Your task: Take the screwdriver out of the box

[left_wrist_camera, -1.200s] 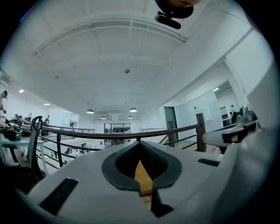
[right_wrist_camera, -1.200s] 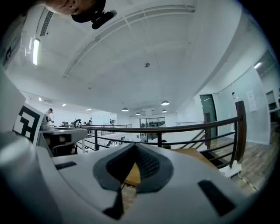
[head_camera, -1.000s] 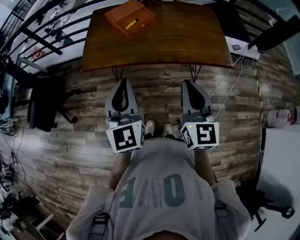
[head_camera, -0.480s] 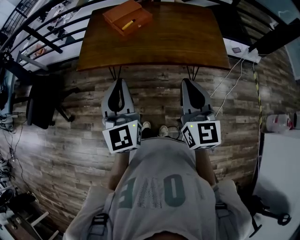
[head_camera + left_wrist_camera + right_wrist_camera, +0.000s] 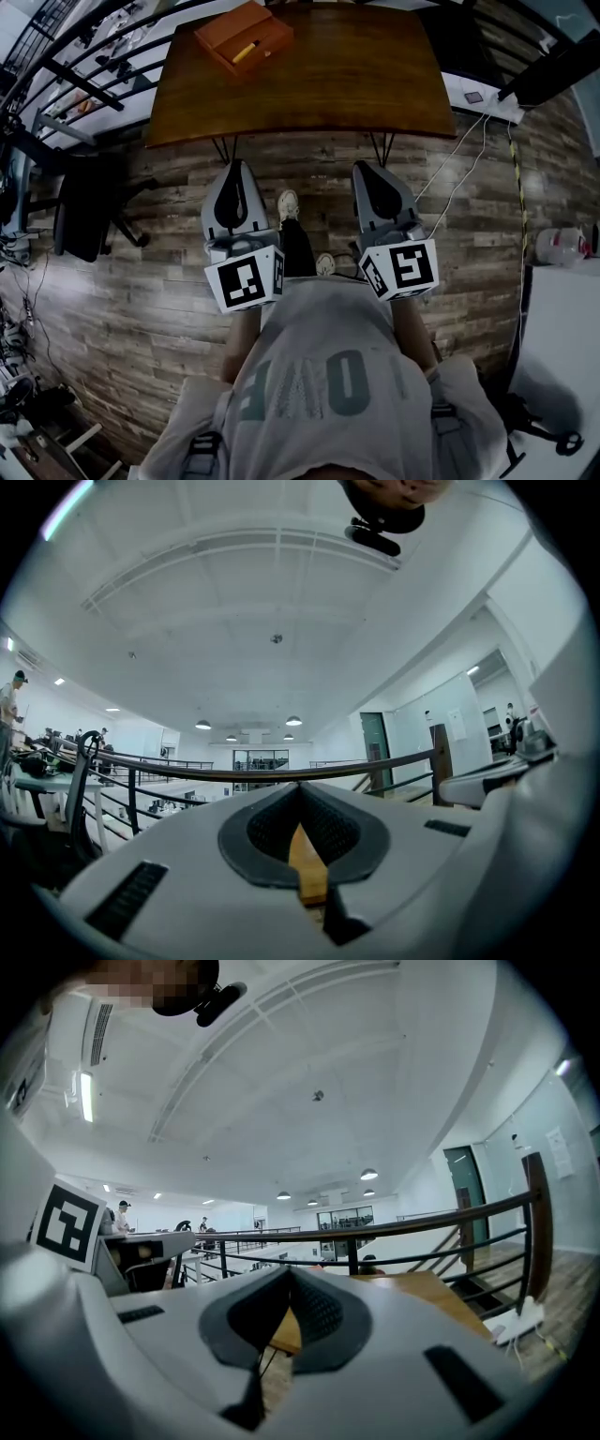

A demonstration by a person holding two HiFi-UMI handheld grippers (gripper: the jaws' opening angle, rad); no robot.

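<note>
Jaws of the left gripper (image 5: 236,167) and right gripper (image 5: 365,169) are being held clenched, empty. The screwdriver (image 5: 245,52) is being left in the box (image 5: 221,28) on the table (image 5: 356,84), well apart; nothing done yet.

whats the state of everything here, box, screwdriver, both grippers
box: open, on the table's far left corner
screwdriver: lying inside the box, not yet taken out
left gripper: shut, empty, short of the table
right gripper: shut, empty, short of the table
</note>
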